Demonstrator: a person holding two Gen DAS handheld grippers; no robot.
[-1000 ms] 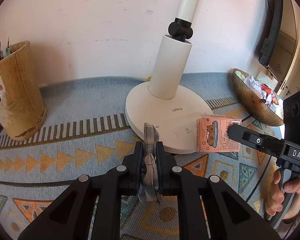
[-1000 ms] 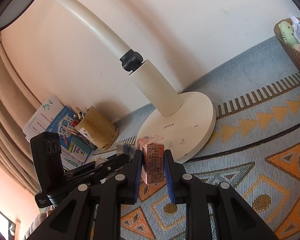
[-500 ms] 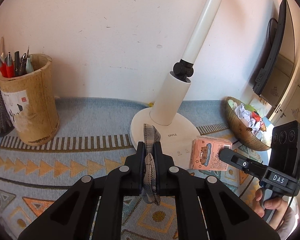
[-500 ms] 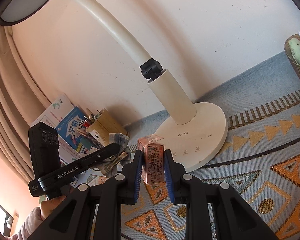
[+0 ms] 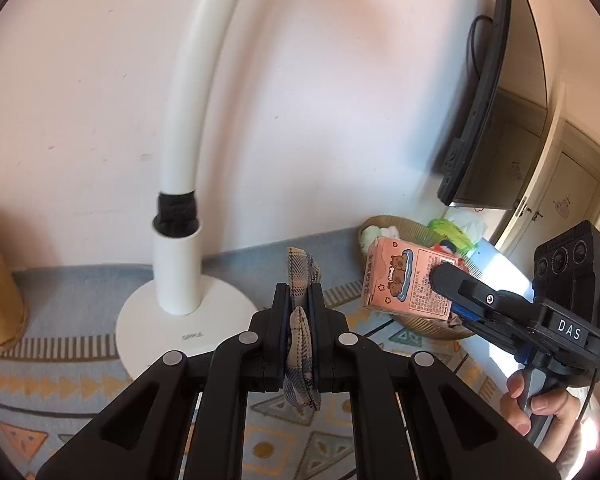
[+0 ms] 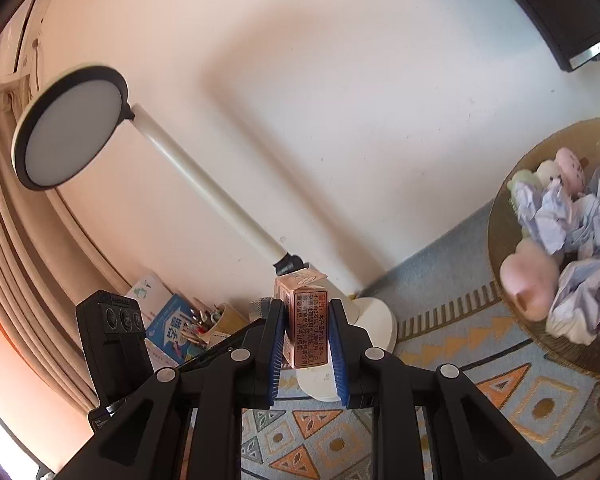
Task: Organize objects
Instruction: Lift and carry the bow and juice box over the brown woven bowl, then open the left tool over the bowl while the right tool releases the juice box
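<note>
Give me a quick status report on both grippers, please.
Left gripper shut on plaid cloth. Right gripper shut on pink carton, held above the rug. Bowl ahead-right, already full.

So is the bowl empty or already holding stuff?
Holding stuff: the bowl is heaped with crumpled paper and small soft toys.

A small pink carton [image 6: 306,322] is clamped upright between the blue-padded fingers [image 6: 275,354] of the right hand-held gripper [image 6: 305,354]. Behind it, a white desk lamp [image 6: 204,184] is seen on the patterned surface [image 6: 440,420], its round head tilted at upper left. A woven basket [image 6: 496,248] of crumpled paper and soft toys is seen at right. The left hand-held gripper [image 6: 260,308] is partly seen at lower left, near a pen holder [image 6: 224,320] and books [image 6: 164,328].
</note>
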